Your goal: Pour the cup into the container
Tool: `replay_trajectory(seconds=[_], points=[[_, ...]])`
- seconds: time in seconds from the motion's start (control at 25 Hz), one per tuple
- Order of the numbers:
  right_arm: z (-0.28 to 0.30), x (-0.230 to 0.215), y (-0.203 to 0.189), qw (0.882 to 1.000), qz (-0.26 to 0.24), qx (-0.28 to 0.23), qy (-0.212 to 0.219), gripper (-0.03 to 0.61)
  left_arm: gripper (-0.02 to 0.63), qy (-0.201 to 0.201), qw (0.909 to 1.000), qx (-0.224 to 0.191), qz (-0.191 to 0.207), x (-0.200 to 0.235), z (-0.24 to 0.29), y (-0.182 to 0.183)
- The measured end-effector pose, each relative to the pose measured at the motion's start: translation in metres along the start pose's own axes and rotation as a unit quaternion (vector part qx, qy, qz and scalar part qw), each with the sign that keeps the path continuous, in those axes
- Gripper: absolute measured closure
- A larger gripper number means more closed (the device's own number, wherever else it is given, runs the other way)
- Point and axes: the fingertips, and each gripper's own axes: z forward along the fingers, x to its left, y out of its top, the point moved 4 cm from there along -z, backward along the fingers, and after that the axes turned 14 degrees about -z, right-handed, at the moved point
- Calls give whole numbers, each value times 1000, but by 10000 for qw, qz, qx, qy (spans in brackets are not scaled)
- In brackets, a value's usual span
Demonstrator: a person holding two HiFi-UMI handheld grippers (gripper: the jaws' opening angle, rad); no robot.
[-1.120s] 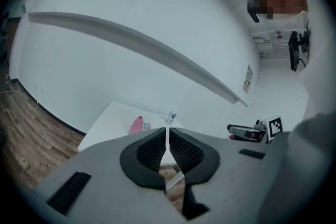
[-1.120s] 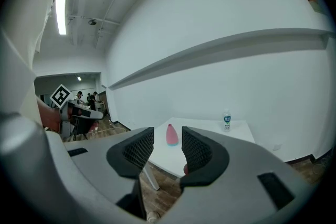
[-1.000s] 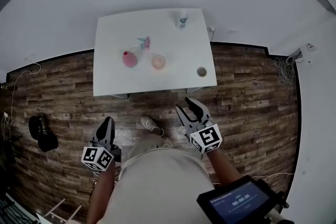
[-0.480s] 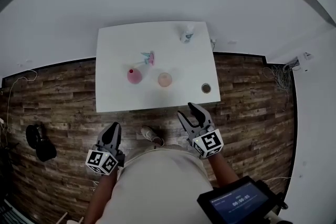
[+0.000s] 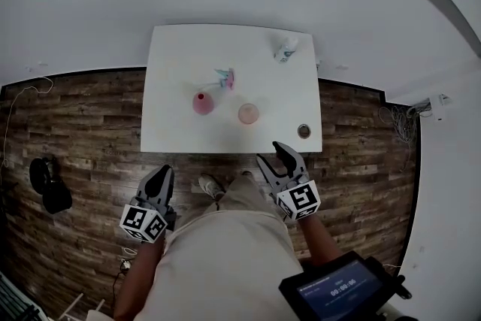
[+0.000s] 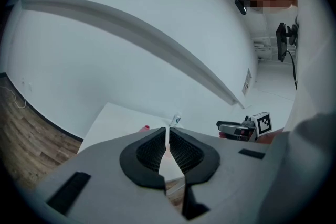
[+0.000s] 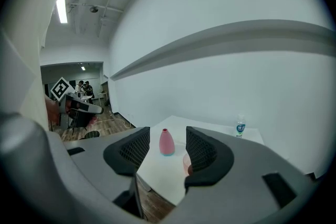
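Observation:
On the white table [image 5: 173, 56] stand a pink cup [image 5: 248, 113], a pink vase [image 5: 201, 103], a small dark round container [image 5: 304, 131] near the right front corner and a water bottle [image 5: 284, 50] at the back. My right gripper [image 5: 279, 159] hangs short of the table's front edge. It is open, its jaws have just been opening, and nothing is between them. The right gripper view frames the vase [image 7: 166, 142] between the jaws, and the cup [image 7: 186, 164] peeks from behind the right one. My left gripper [image 5: 159, 180] is shut and empty, over the floor.
A teal and pink object [image 5: 225, 77] lies behind the vase. Wooden floor [image 5: 75, 124] surrounds the table, and a white wall runs behind it. A black object [image 5: 45, 184] lies on the floor at the left. The person's legs fill the lower middle.
Both grippers have come closer to the table's front edge. The right gripper's jaws have spread wider apart. The left gripper has stayed shut.

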Motion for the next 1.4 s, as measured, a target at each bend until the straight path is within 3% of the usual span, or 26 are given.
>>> replay_trajectory(seconds=[0.36,1.0,1.4], points=[[16,16,1,9975,-539,212,403,360,600,265,9992,-278,-141,9,-33,-3],[86,-56,-30,9817,-1100,411,1497,351,600,1086,9921,-613,-143,-11,26,5],[108,-65,-26,9664,-1288,290,2207,350,600,1676,9825,-781,-244,-34,33,10]])
